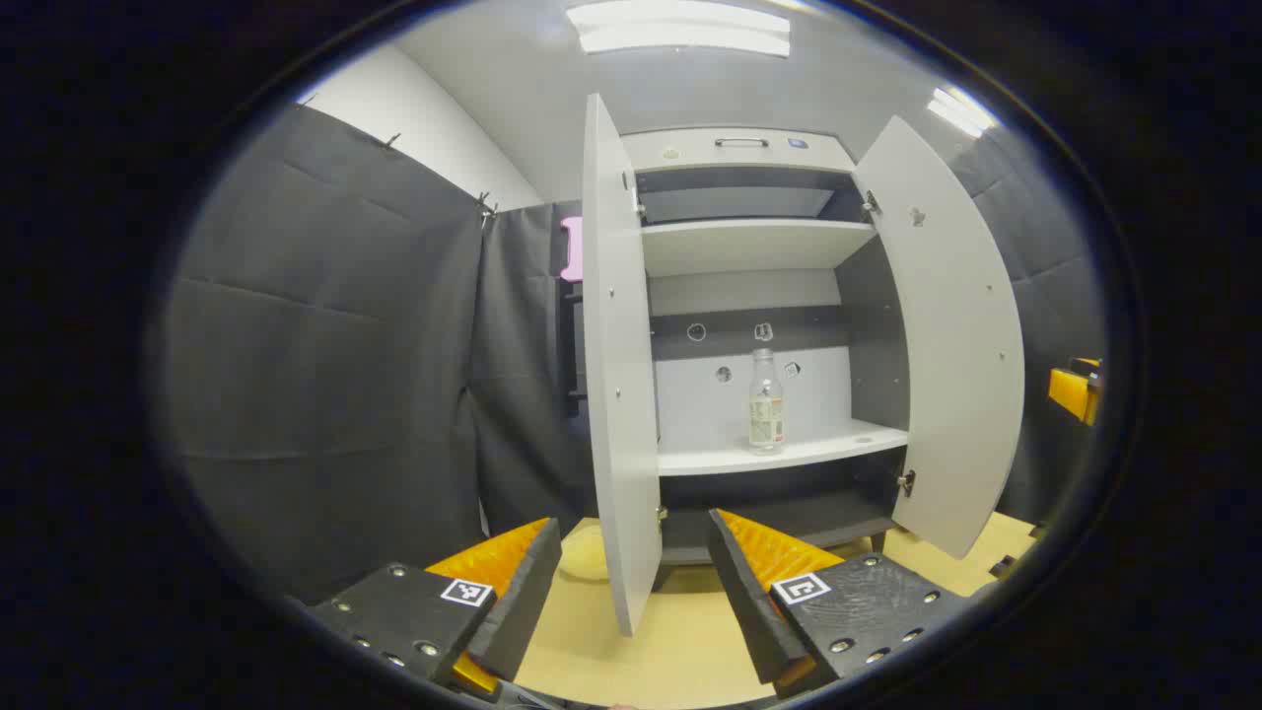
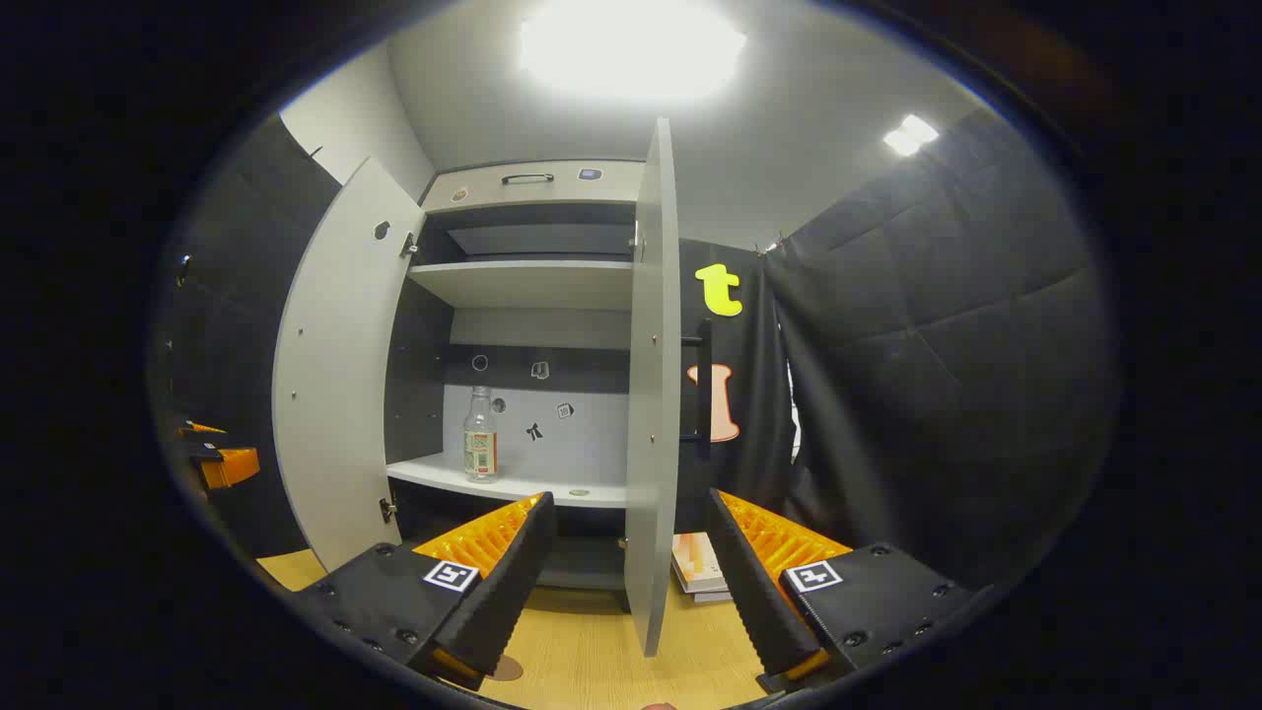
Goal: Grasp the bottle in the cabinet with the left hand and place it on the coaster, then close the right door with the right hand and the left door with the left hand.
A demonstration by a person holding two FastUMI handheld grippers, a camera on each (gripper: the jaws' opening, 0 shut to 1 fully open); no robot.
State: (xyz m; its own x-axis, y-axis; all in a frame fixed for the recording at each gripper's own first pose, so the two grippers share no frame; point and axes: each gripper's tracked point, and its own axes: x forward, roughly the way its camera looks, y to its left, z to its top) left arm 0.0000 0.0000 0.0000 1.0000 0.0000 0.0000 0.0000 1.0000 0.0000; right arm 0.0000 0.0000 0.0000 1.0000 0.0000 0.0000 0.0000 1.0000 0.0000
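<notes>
**Reaching the bottle between the open doors**

The cabinet (image 1: pixel 749 148) stands on the table (image 1: pixel 690 631) with both doors swung wide. The bottle (image 1: pixel 765 399) is seen upright on the middle shelf (image 1: pixel 818 449), towards the near edge and apart from the back wall, with nothing beside it. The step in hand is judged to be the first one: the bottle has not yet been taken.

The left hand-held gripper (image 1: pixel 636 582) is held with its fingers spread and empty, well short of the cabinet, and the left door (image 1: pixel 616 394) stands edge-on just ahead of the gap between its fingers. The approach is best steered to the right of that door's edge and raised to shelf level, so that the door is not struck. The bottle should be taken at its body, below the neck, with the fingers brought in level; being tall and narrow, it could be tipped by a one-sided touch.

The right hand-held gripper (image 2: pixel 631 582) is likewise spread and empty, facing the right door (image 2: pixel 651 394) edge-on. A round patch on the table at the near edge (image 2: pixel 506 668) may be the coaster; this cannot be told for sure.
</notes>
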